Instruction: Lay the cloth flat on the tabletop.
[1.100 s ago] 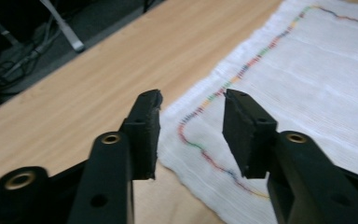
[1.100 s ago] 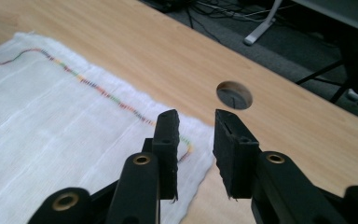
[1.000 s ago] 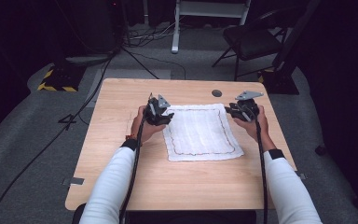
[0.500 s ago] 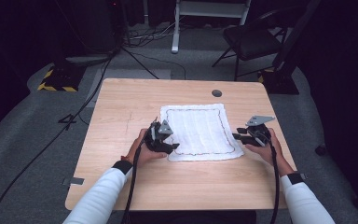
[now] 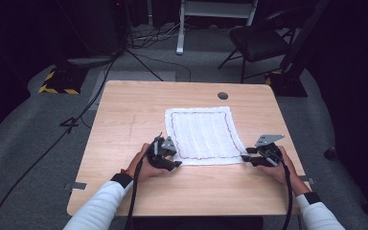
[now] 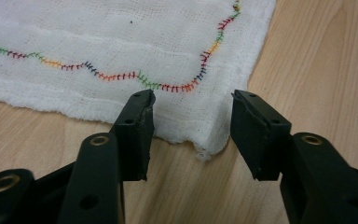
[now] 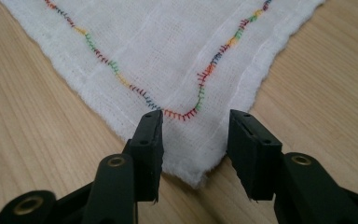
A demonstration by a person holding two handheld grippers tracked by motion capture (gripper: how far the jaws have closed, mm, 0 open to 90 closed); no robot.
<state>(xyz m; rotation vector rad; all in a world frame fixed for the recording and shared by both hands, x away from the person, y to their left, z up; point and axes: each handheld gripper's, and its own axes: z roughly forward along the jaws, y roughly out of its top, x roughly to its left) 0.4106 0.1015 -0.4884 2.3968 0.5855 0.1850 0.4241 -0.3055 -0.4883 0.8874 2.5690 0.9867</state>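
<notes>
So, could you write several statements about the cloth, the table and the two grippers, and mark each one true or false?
1. The white cloth lies flat on the wooden table. True.
2. The left gripper is shut on the cloth. False: its jaws stand apart around a near corner.
3. The cloth has a line of coloured stitching near its edge. True.
4. The right gripper is at a far corner of the cloth. False: it is at a near corner.
5. The cloth is folded in half. False: it is spread open.
</notes>
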